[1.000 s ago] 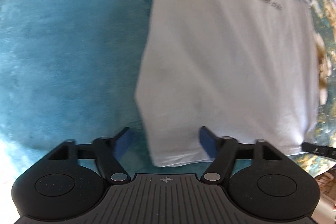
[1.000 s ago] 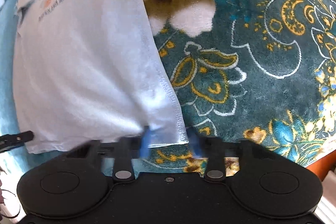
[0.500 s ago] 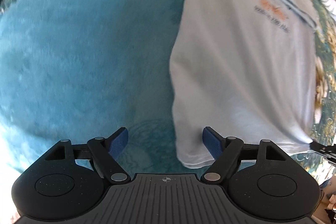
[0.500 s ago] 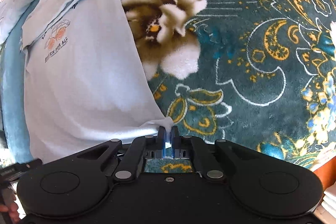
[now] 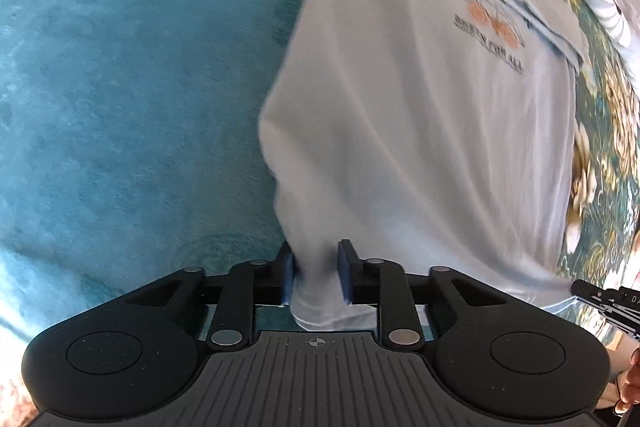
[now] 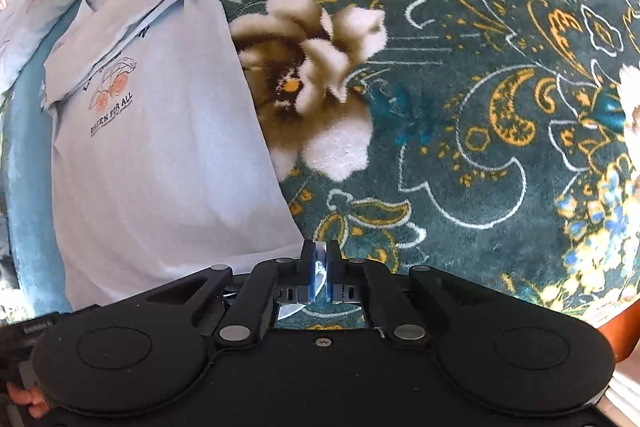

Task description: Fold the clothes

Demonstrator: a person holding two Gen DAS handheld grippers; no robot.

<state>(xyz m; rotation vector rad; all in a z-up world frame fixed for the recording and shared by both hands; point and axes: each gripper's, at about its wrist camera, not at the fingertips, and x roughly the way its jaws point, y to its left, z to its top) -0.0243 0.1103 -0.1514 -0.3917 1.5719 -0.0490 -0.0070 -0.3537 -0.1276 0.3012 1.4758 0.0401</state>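
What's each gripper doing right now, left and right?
Left gripper: fingers closing on the near left corner of the pale T-shirt.
Right gripper: shut on the shirt's near right corner.

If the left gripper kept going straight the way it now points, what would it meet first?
The left gripper, jaws closing, already has the pale blue printed T-shirt's bunched hem corner between them; beyond probably lies the plush teal blanket.
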